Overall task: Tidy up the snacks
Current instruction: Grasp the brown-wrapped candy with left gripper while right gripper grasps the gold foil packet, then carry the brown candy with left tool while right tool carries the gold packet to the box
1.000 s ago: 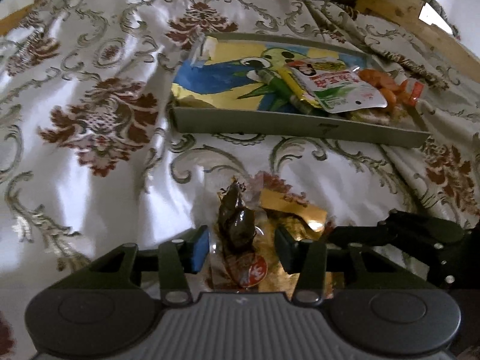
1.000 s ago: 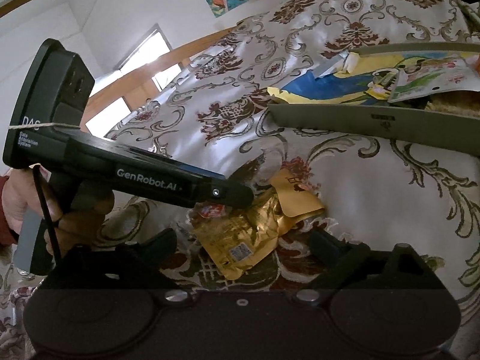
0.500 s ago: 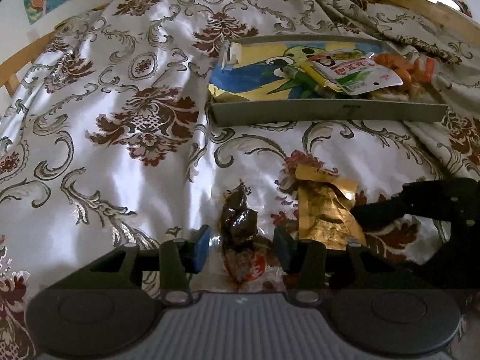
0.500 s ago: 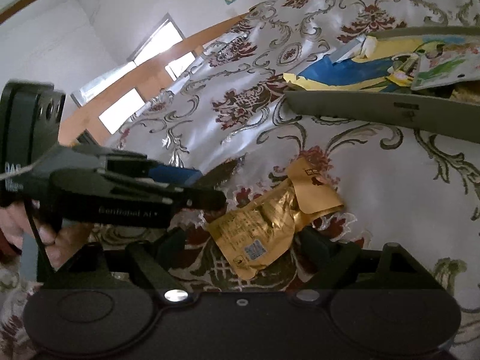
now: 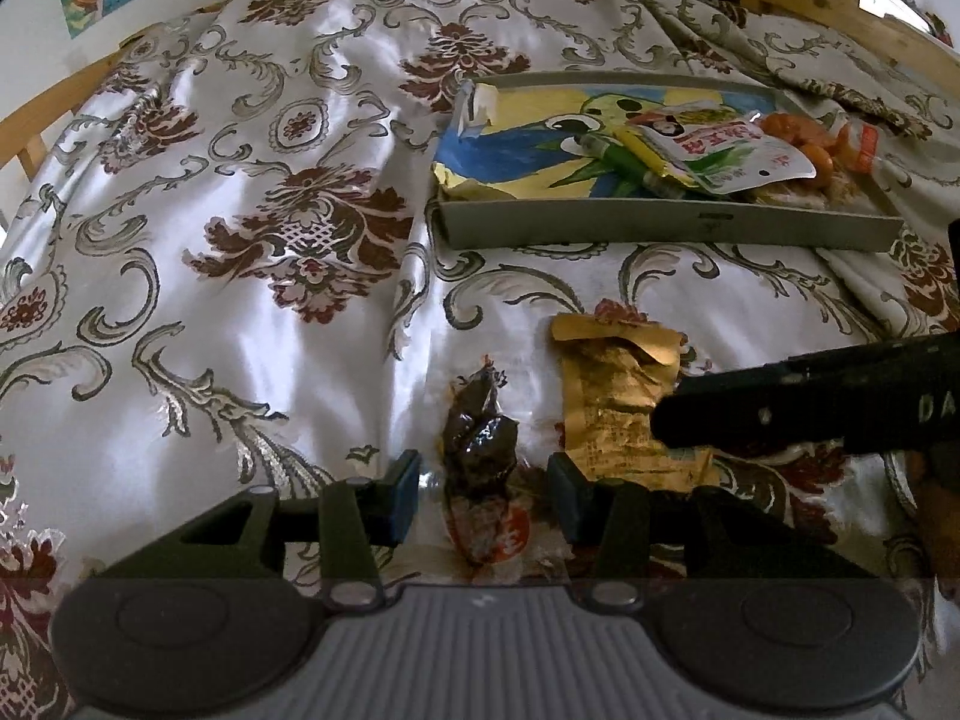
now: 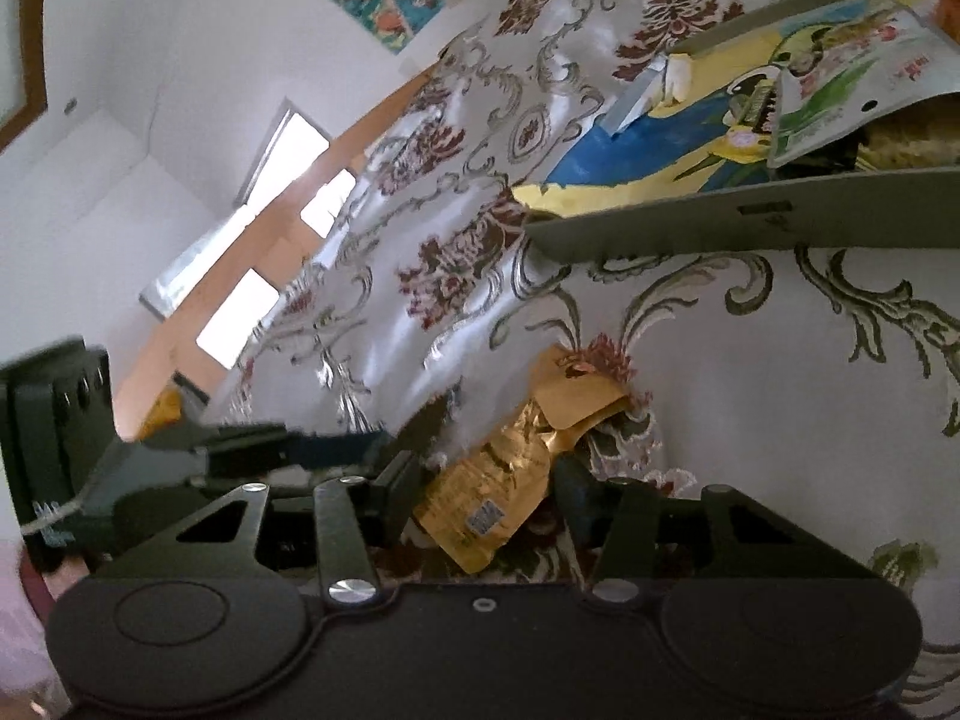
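The left gripper point(image 5: 483, 489) is seen pointed down at a dark snack point(image 5: 480, 438) in a clear wrapper, which lies on the bedspread point(image 5: 240, 240) between the two blue-padded fingers point(image 5: 403, 495). The jaws are held partly apart, a gap is seen on each side of the snack, and no pad is seen pressing on it.

The right gripper point(image 6: 483, 495) is seen with its jaws closing around a gold pouch point(image 6: 489, 489), whose lower end lies between the fingers point(image 6: 399, 489). Whether the pads have met the foil cannot be told. In the left view the pouch point(image 5: 612, 396) is found just right of the left gripper's right finger, partly covered by the right gripper's black body.

Ahead of both sets of fingertips, well apart from them, a grey tray point(image 5: 660, 228) is set on the bedspread. Inside it a picture sheet is laid, with a white packet point(image 5: 732, 159), green sticks and orange snacks piled toward its right end.
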A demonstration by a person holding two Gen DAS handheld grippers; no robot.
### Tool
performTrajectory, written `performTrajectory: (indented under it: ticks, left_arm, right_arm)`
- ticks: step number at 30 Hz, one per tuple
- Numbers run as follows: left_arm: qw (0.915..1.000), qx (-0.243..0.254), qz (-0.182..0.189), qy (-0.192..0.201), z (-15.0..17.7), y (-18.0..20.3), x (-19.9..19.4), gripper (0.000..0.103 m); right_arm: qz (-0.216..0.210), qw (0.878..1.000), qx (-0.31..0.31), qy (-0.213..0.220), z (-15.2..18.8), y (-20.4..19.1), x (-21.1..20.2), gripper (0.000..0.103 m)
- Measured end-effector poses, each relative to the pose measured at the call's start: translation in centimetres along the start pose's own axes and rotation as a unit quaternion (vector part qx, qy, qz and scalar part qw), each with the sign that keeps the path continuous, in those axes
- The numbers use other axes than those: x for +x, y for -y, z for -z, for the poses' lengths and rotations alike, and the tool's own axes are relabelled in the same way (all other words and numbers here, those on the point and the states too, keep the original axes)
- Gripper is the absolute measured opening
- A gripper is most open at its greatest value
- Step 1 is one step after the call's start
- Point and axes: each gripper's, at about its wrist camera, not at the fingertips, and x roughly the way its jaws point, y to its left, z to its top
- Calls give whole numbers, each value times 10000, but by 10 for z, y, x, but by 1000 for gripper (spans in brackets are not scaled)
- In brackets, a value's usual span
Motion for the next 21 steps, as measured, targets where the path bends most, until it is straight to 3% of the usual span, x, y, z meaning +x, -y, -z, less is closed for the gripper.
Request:
performTrajectory:
  ticks: [8, 14, 21]
  left_arm:
    - [10000, -75, -15, -3, 0, -4, 0, 49]
    - [9997, -242, 35, -7, -1, -9, 1, 49]
    - [9994, -333, 51, 22, 0, -10, 1, 49]
  right_arm:
    - [-207, 9984, 493, 207, -15, 1, 9, 51]
    - [48, 9981, 614, -51, -17, 5, 35, 51]
    - [46, 9966, 808, -165, -23, 9, 55, 55]
